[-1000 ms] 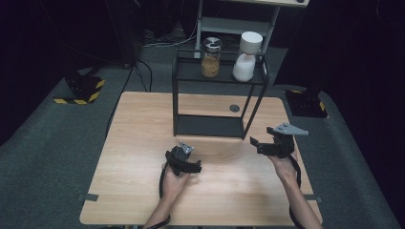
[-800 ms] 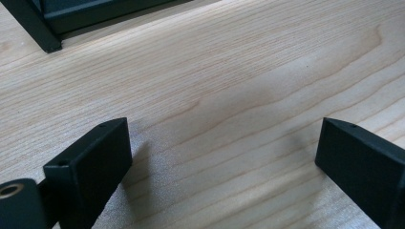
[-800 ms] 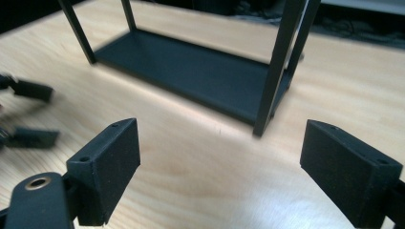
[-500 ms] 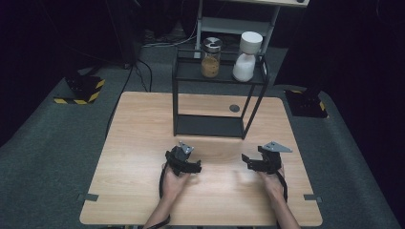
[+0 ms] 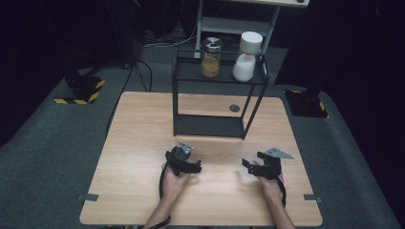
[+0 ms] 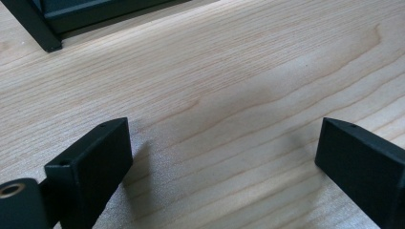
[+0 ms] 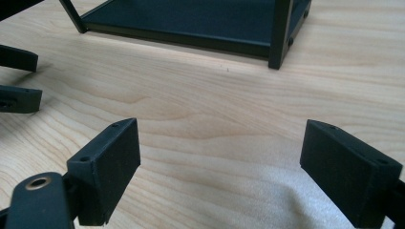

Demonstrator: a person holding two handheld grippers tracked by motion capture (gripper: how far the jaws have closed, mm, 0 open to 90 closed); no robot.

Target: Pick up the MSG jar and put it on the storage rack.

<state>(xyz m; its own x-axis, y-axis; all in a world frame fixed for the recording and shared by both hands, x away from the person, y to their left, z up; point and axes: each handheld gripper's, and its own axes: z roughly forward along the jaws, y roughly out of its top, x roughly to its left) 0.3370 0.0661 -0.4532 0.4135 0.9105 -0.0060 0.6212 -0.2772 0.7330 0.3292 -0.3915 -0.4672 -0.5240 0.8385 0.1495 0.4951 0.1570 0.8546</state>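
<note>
Both grippers rest low on the wooden table, each held in a hand. My left gripper is open and points right, with bare wood between its jaws. My right gripper is open too and points left toward it; nothing lies between its jaws. In the right gripper view the left gripper's fingers reach in at the left edge. A black two-tier rack stands beyond both grippers, and its lower shelf is bare.
On the rack's top shelf stand a glass jar of brown contents and a white bottle. A small dark round spot marks the table behind the rack. One rack foot is near the left gripper. Dark floor surrounds the table.
My right gripper has come down and back toward the person, and slightly left, from beside the rack to the table's front. The left gripper has hardly moved.
</note>
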